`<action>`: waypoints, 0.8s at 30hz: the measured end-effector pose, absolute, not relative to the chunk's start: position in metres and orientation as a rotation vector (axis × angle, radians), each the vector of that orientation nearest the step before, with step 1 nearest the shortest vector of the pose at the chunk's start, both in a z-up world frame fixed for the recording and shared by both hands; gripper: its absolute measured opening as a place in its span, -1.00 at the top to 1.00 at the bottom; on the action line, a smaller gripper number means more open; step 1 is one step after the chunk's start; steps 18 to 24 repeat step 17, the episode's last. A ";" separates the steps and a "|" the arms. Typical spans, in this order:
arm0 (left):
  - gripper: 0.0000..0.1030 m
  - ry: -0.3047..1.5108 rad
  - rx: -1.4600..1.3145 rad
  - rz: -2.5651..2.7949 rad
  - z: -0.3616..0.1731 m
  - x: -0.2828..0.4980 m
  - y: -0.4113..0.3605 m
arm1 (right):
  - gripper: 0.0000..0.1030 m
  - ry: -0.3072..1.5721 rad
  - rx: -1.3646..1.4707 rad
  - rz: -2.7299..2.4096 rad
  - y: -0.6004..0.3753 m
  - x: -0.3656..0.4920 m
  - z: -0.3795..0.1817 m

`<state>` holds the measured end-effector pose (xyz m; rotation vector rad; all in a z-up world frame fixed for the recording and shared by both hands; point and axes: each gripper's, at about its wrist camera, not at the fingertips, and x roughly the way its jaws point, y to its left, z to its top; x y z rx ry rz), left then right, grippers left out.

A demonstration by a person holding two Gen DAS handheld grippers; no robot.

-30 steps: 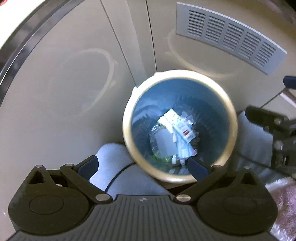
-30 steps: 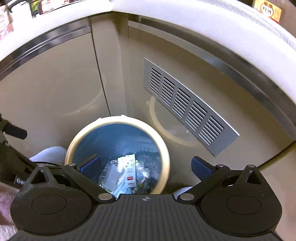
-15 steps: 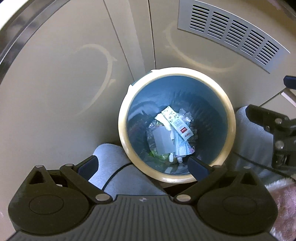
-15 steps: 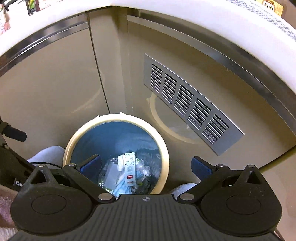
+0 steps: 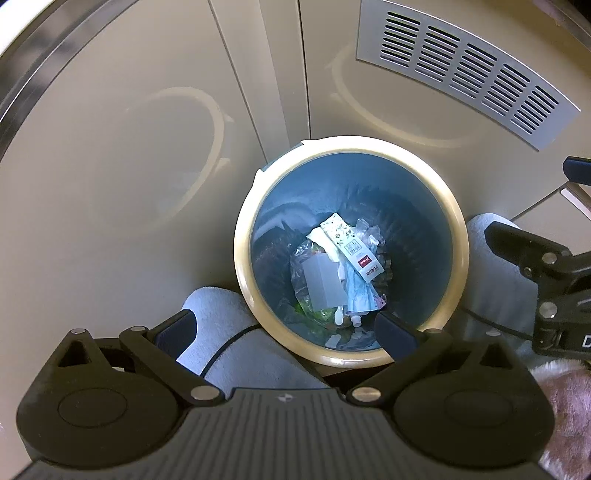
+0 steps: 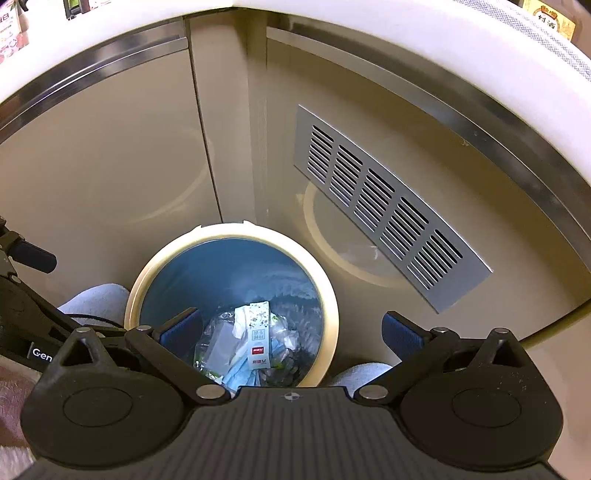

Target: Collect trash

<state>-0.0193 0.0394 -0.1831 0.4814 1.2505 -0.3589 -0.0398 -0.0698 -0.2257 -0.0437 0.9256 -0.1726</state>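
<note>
Left gripper [image 5: 284, 328]: fingers [image 5: 173, 330] spread wide, nothing between them, held above the near rim of the bin. Right gripper [image 6: 291, 332]: fingers [image 6: 400, 334] likewise spread wide and empty, its left finger over the bin's mouth, its right finger off to the side over the cabinet base. Bin [image 5: 243, 236]: round, cream rim, blue liner inside, standing on the floor in the corner where two beige cabinet doors [image 6: 92, 177] meet. Trash [image 5: 338, 273]: lying at the bottom of the bin; a white printed carton [image 5: 351, 251] with a red label on top, a grey card [image 5: 321, 282] beside it, pale blue wrapping and clear crumpled plastic beneath and around. Vent [image 6: 384, 206]: grey slotted panel set in the right-hand door, above and to the right of the bin. Knees [image 5: 221, 321]: two, in light blue-grey cloth, one either side of the bin and close against it. Desk [image 6: 332, 22]: white edge running over the doors, a steel strip just below it. Pink fuzzy cloth [image 5: 569, 402]: at the lower right edge of the left view.
</note>
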 end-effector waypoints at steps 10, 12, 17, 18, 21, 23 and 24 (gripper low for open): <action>-0.99 1.256 0.480 -0.362 -0.185 -0.017 0.042 | -0.99 0.920 -0.050 -0.167 -0.070 -0.039 -0.227; -0.99 1.258 0.478 -0.365 -0.186 -0.016 0.042 | -0.99 0.919 -0.051 -0.167 -0.069 -0.040 -0.227; -0.99 1.229 0.474 -0.337 -0.183 -0.016 0.046 | -0.99 0.894 -0.062 -0.166 -0.067 -0.043 -0.222; -0.99 1.229 0.474 -0.337 -0.183 -0.016 0.046 | -0.99 0.894 -0.062 -0.166 -0.067 -0.043 -0.222; -0.99 1.229 0.474 -0.337 -0.183 -0.016 0.046 | -0.99 0.894 -0.062 -0.166 -0.067 -0.043 -0.222; -0.99 1.229 0.474 -0.337 -0.183 -0.016 0.046 | -0.99 0.894 -0.062 -0.166 -0.067 -0.043 -0.222; -0.99 1.229 0.474 -0.337 -0.183 -0.016 0.046 | -0.99 0.894 -0.062 -0.166 -0.067 -0.043 -0.222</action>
